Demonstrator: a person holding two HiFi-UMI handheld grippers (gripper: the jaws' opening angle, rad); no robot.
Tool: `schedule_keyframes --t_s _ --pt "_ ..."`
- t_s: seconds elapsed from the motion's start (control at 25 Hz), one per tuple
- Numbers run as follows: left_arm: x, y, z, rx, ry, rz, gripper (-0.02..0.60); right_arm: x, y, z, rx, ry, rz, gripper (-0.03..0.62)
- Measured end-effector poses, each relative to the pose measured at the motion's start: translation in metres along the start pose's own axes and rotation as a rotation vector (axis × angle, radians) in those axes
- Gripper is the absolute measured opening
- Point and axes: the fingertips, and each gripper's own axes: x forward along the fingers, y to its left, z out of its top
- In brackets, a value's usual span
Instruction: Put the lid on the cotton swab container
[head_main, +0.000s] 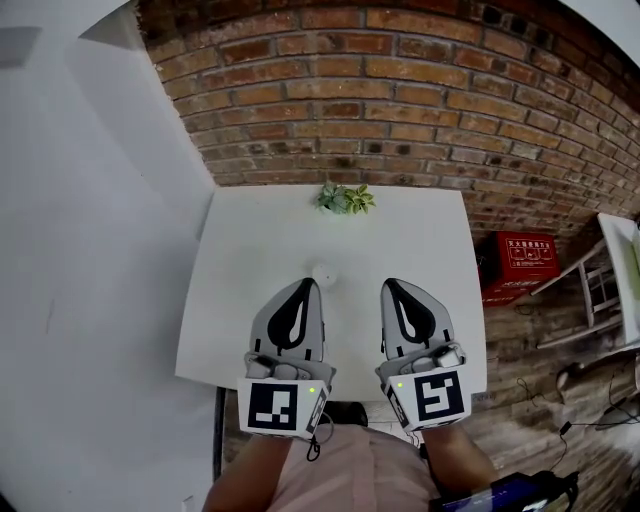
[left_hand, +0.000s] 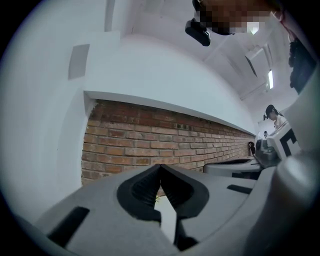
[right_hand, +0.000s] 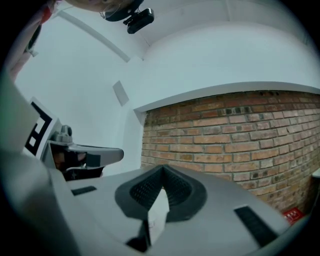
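A small round white object (head_main: 322, 272) sits on the white table (head_main: 400, 230) near its middle. It is too small to tell whether it is the cotton swab container or its lid. My left gripper (head_main: 308, 284) hovers just in front of it and slightly left, jaws pressed together with nothing between them. About a hand's width to the right, my right gripper (head_main: 388, 284) is level with it, shut and empty too. In the left gripper view the left gripper (left_hand: 160, 165) has its tips meeting against the brick wall. The right gripper (right_hand: 162, 168) in its own view looks the same.
A small green plant (head_main: 344, 198) stands at the table's far edge against the brick wall (head_main: 400, 90). A red crate (head_main: 525, 255) and a white rack (head_main: 610, 280) are on the wooden floor to the right. A white wall runs along the left.
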Motion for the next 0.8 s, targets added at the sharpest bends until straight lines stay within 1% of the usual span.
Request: schedule_keyframes --t_s 0.16,0.28,0.44,0.6,0.68,0.8 --pt "0.0 0.001 0.0 0.004 0.001 -0.01 0.0 0.0 0.001 -0.001 0.014 0.0 -0.006 0.003" --pt "0.0 -0.001 -0.001 -0.018 0.012 -0.026 0.0 0.001 0.005 -0.003 0.025 0.001 -0.001 0.003" --pt "-0.001 0.0 0.001 0.028 -0.017 -0.038 0.0 0.002 0.008 -0.006 0.032 0.008 0.004 0.003" --pt "-0.002 -0.002 -0.005 -0.01 0.025 -0.044 0.0 0.001 0.01 -0.009 0.038 0.009 -0.003 0.005" --pt "-0.003 -0.002 -0.007 -0.003 0.029 -0.051 0.0 0.001 0.011 -0.009 0.04 0.012 -0.006 0.004" --pt "-0.005 -0.005 -0.01 -0.019 0.044 -0.061 0.0 0.0 0.012 -0.01 0.043 0.013 -0.01 0.004"
